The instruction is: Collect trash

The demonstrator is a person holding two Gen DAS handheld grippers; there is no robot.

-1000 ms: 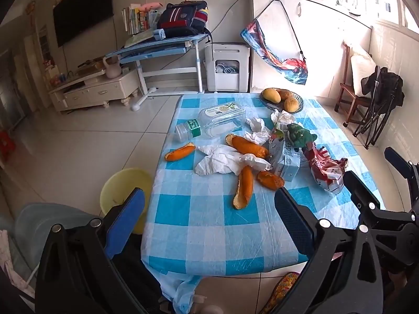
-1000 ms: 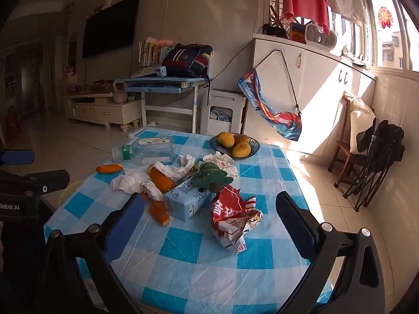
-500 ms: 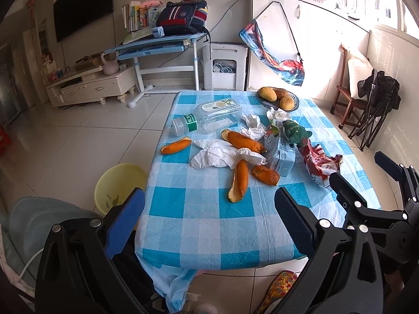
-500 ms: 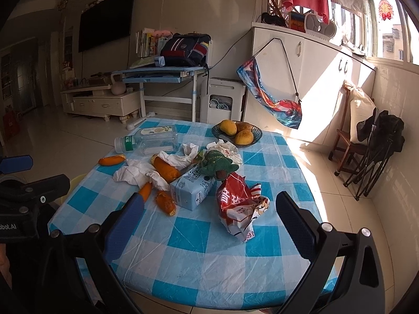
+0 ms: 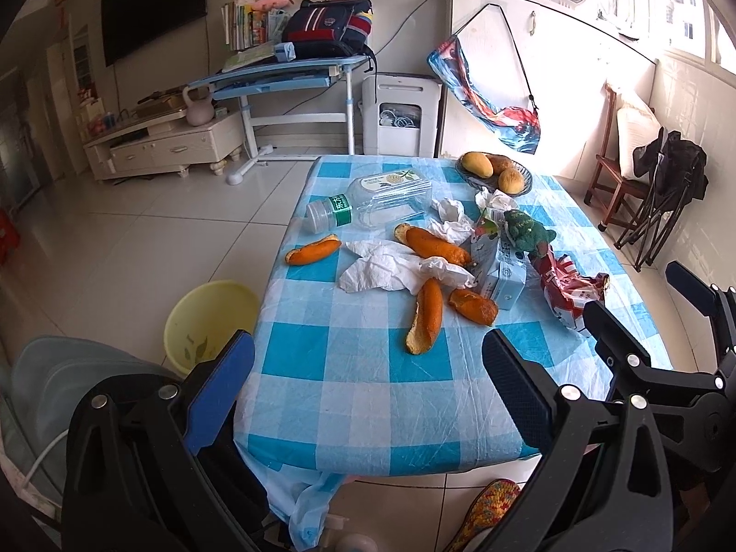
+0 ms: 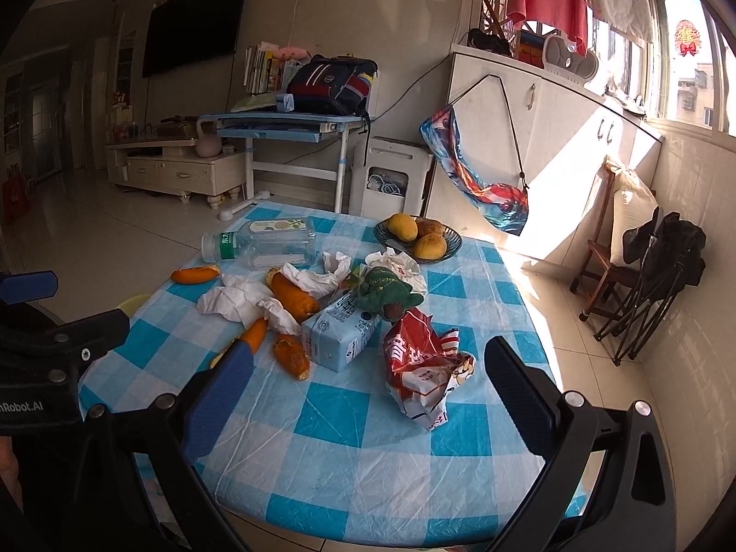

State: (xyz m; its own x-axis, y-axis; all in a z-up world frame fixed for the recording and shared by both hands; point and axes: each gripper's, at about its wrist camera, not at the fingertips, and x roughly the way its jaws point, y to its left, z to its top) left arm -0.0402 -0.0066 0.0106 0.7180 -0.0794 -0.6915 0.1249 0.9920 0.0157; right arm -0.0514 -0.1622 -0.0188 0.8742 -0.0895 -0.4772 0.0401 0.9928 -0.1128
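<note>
Hanging over the near edge of the table (image 5: 349,395), the left gripper (image 5: 368,377) and the right gripper (image 6: 368,382) are both spread wide and hold nothing. Orange peels (image 5: 428,317), white tissues (image 5: 391,269) and a red wrapper (image 6: 418,368) lie ahead at 12 o'clock. A yellow bin (image 5: 207,317) stands on the floor at 10 o'clock.

The left claw (image 5: 368,386) is held with its jaws spread wide and nothing between them; its blue-faced finger (image 5: 220,398) sits at about 8 o'clock in its own camera, the black one at 4 o'clock. The right claw (image 6: 365,393) gapes just as wide, also empty. From the left camera the right claw shows at 3 o'clock; from the right camera the left claw shows at 9 o'clock, so the two are side by side.
</note>
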